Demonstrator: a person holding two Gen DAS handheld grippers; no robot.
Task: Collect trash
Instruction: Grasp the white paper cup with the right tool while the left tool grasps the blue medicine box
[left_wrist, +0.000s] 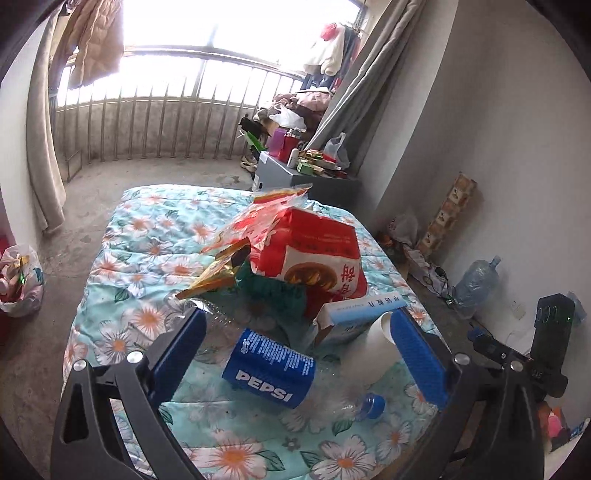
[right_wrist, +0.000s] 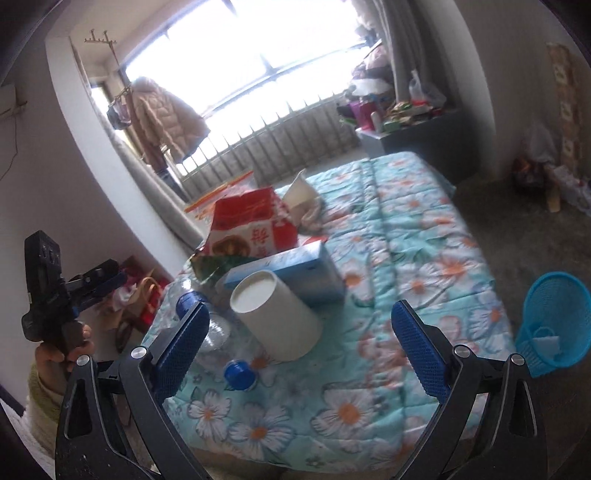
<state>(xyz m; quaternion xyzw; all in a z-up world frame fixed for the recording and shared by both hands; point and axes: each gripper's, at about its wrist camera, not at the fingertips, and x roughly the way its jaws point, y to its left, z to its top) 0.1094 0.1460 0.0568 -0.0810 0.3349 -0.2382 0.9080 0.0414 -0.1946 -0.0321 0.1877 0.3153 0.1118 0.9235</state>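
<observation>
Your left claw (left_wrist: 299, 345) is spread wide, holding nothing; the Pepsi bottle (left_wrist: 269, 373) lies between its fingers, its clear body hard to make out. Your right claw (right_wrist: 299, 343) is also spread, the cup (right_wrist: 275, 314) just ahead. Bare quilt (right_wrist: 406, 258) opens rightward toward the basket (right_wrist: 554, 321) off the edge.

A floral quilt (left_wrist: 155, 236) covers the bed. Beyond the bed's far end stands a grey cabinet (left_wrist: 295, 181) cluttered with small items, and past it a railed window (left_wrist: 177, 122) with a puffy coat (right_wrist: 162, 114) hanging. A large water jug (left_wrist: 476, 280) leans on the wall right of the bed
</observation>
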